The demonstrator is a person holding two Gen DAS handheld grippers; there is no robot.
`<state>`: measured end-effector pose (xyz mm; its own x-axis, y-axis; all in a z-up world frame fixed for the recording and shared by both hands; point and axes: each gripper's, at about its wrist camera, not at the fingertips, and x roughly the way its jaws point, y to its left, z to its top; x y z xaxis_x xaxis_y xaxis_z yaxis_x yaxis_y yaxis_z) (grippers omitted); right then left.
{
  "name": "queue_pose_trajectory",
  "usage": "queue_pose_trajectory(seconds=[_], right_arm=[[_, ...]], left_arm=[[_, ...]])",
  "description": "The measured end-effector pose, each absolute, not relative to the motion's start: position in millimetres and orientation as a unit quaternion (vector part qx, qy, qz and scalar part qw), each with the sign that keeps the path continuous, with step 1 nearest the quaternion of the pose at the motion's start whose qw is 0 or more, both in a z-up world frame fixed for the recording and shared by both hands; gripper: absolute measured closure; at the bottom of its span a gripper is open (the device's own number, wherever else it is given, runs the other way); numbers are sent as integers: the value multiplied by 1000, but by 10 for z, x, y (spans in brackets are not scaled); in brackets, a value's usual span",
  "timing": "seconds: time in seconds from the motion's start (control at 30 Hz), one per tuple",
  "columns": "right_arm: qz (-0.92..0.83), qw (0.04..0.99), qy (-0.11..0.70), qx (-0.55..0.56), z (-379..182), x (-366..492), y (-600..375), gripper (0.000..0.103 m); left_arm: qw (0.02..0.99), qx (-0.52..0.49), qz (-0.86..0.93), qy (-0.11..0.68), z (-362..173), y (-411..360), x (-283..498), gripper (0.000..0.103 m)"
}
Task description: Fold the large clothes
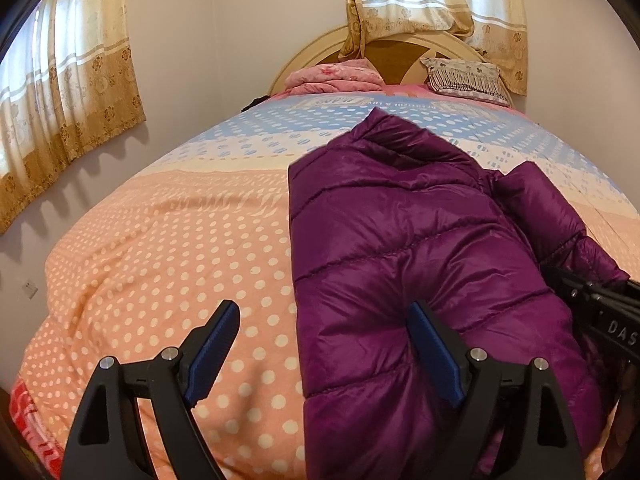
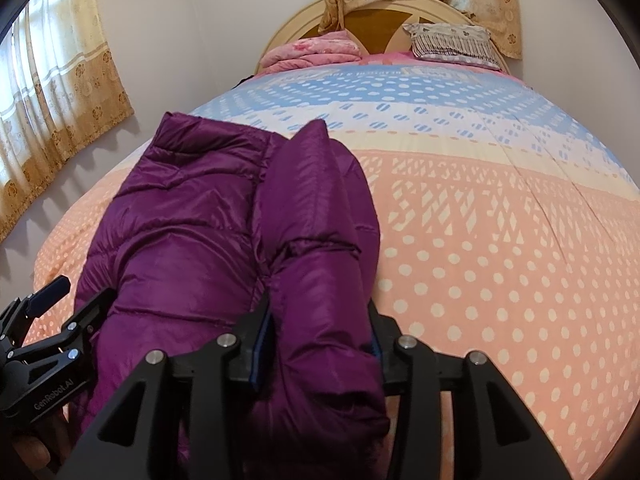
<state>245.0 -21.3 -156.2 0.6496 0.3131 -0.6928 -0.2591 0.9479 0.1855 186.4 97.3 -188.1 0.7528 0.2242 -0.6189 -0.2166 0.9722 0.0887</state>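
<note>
Purple puffer jacket (image 1: 400, 240) lies lengthwise on the dotted bedspread (image 1: 180, 248), quilted, one sleeve folded along its side. Left gripper (image 1: 324, 340) jaws wide apart, nothing clamped. Right gripper (image 2: 320, 332) straddles the sleeve (image 2: 320, 240); pads hidden, possibly touching. Near hem cut off.

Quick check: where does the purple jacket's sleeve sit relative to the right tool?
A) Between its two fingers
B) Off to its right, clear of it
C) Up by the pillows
A: the sleeve runs between the right tool's two fingers.
</note>
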Motion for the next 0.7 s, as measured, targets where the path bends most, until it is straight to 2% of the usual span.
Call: queue_pose_trajectory(seconds=[0.03,0.1,0.13,0.43,0.47,0.53,0.7], right_arm=[[160,908,385,39,-1517,2434,-229,52],[167,912,372,45,-1402,2372,-251,34],[170,915,362,44,-1331,2316,-266,32],[153,944,291,-8,-456,1427,-468,31],[157,947,279,-6,-365,1307,-503,28],[150,955,254,-9,-227,1045,-555,23],[143,960,240,-1,-126,728,-669,23]], left_arm=[[939,6,117,325,-1822,966,1824,17],[942,8,120,313,-1681,959,1738,17],[943,7,122,310,-1604,958,1697,17],[963,-11,150,223,-572,958,681,17],[966,-16,147,210,-485,959,556,17],[968,-21,154,197,-344,954,372,17],[970,-44,160,178,-169,940,28,17]])
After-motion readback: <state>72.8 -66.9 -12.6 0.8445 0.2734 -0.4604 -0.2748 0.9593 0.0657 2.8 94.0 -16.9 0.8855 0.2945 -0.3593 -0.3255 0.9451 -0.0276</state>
